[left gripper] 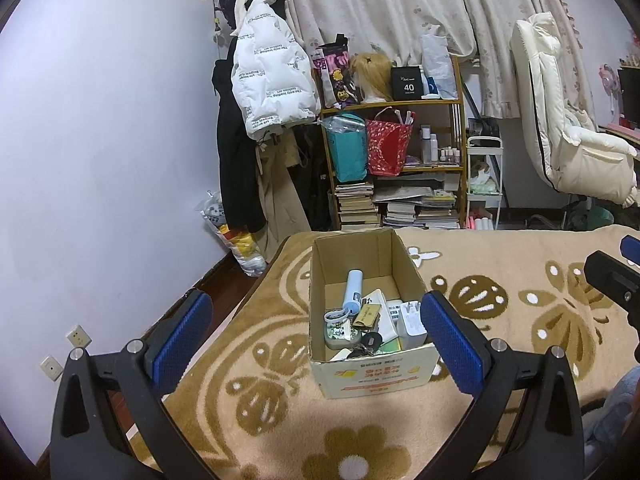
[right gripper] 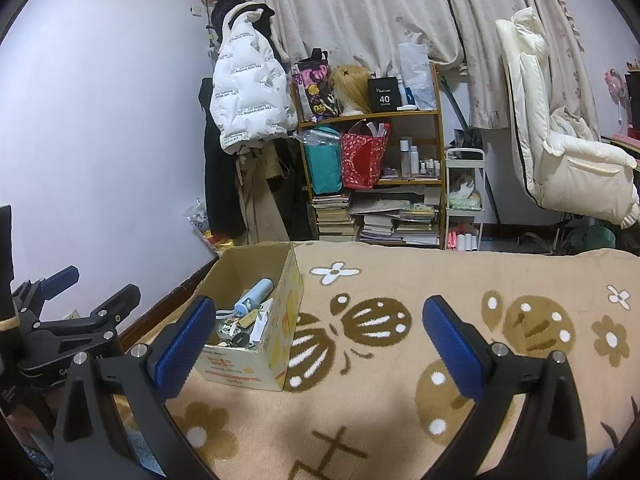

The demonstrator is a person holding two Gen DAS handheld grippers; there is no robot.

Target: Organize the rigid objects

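Nearest the left wrist camera, the left gripper point(left gripper: 316, 334) stood spread wide, its two blue ribbed pads holding nothing, one on either side of a cardboard box point(left gripper: 372, 378). The right gripper point(right gripper: 318, 338) was likewise parted and empty above a plush beige blanket point(right gripper: 400, 400) woven with brown flower and beetle shapes. The open-topped box sat on that blanket, left of the right gripper. Inside lay a jumble of hard things: a pale blue cylinder point(left gripper: 354, 290), a white plug adapter point(left gripper: 412, 322), a dark key bunch point(left gripper: 370, 342) and a small brown card point(left gripper: 366, 314). Beyond the blanket's far edge stood a wooden shelf point(left gripper: 394, 102) with stacked books point(left gripper: 356, 204), a red bag point(left gripper: 388, 146) and a teal bag point(left gripper: 350, 152). A quilted white jacket point(left gripper: 270, 70) hung beside it, before pleated curtains point(left gripper: 380, 0).
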